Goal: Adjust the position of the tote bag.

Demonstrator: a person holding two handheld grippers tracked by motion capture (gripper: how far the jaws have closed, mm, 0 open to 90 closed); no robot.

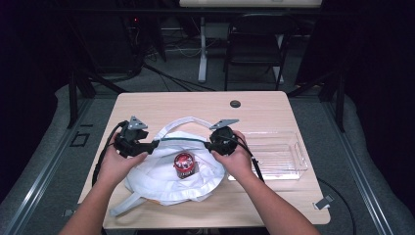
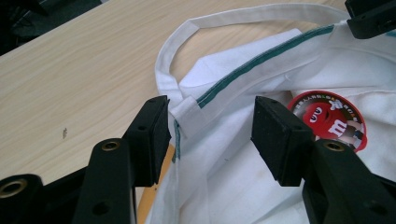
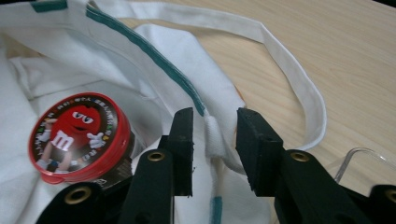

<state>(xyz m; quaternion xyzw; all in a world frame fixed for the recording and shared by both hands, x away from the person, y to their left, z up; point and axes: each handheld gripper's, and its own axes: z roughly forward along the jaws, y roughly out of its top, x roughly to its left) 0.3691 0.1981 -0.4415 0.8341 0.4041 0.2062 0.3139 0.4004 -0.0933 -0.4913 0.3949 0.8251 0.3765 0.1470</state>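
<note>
Spanning most of the high view, the light wood-grain counter point(image 1: 161, 105) carries everything; a small dark round cap point(image 1: 235, 104) sits near its far edge. White cloth tote bag point(image 1: 161, 178) lies crumpled at the near middle of the counter, mouth opened upward, green stripe along the rim, one strap looping toward the far side and another trailing off the near left. Clear plastic tray point(image 1: 279, 156) rests just right of the bag, touching or nearly touching the person's right hand.

Left hand-held gripper point(image 1: 149, 146) at the bag's left rim: in the left gripper view, jaws spread, rim seam and strap base between them point(image 2: 210, 135), not pinched. Right hand-held gripper point(image 1: 209, 145) at the right rim: in the right gripper view, jaws apart either side of the folded seam point(image 3: 215, 151), cloth loose between.

Round red-lidded tub point(image 1: 184, 165) stands upright inside the bag, between the two grippers. Lid shows the red M&M's character with a white "m" point(image 3: 77, 133); ring of small lettering too fine to read.
</note>
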